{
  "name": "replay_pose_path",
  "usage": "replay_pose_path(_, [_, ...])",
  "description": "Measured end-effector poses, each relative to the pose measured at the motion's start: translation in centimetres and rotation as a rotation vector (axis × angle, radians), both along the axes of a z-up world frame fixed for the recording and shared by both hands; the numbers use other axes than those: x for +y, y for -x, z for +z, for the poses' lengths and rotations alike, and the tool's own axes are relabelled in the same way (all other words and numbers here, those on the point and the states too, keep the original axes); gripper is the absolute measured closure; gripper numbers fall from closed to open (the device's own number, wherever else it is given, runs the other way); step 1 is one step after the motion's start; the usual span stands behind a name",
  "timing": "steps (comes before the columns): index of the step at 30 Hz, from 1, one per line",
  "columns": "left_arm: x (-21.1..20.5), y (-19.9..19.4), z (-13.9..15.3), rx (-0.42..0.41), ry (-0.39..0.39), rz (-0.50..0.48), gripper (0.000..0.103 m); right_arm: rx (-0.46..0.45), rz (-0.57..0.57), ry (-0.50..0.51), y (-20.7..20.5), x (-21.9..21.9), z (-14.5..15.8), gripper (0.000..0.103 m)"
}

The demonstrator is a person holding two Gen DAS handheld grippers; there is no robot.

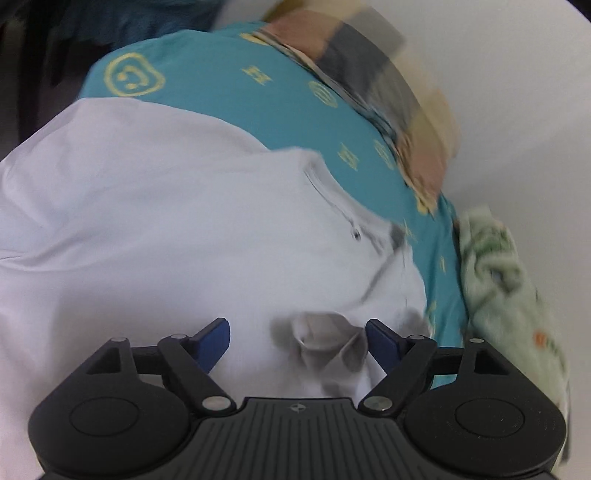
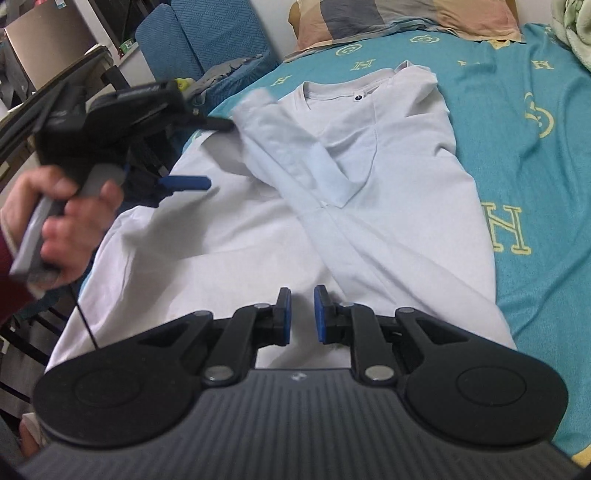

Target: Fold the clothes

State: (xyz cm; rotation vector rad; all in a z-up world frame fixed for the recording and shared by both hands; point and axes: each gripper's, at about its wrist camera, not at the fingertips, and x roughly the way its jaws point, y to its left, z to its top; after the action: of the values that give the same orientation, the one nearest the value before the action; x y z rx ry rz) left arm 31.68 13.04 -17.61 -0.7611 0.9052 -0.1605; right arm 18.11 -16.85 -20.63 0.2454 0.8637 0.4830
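While the shirt [image 2: 388, 166] lies long-ways up the bed [image 2: 535, 155], collar at the top, left gripper [image 1: 297, 338] jaws are wide apart and right gripper [image 2: 302, 314] jaws nearly together, holding nothing.

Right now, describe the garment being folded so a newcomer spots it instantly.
Start from the teal bedsheet with yellow H prints that covers the bed. The white T-shirt lies on it, neckline toward the striped pillow, one sleeve folded diagonally across the chest. It is the only plain white item; the green blanket is patterned.
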Motion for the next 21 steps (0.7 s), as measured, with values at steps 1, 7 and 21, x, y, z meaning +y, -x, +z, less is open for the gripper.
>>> replay_pose_path(1, [0.6, -0.2, 0.1, -0.014, 0.027, 0.02, 0.021, 0.005, 0.002, -0.002, 0.0, 0.0, 0.0, 0.086])
replay_pose_path(7, [2.1, -1.9, 0.4, -0.047, 0.017, -0.007, 0.02, -0.023, 0.02, -0.065, 0.0, -0.3, 1.9, 0.086])
replay_pose_path(21, [-3.7, -2.5, -1.1, 0.123, -0.101, -0.247, 0.034, -0.08, -0.104, 0.075, 0.1, -0.8, 0.0, 0.086])
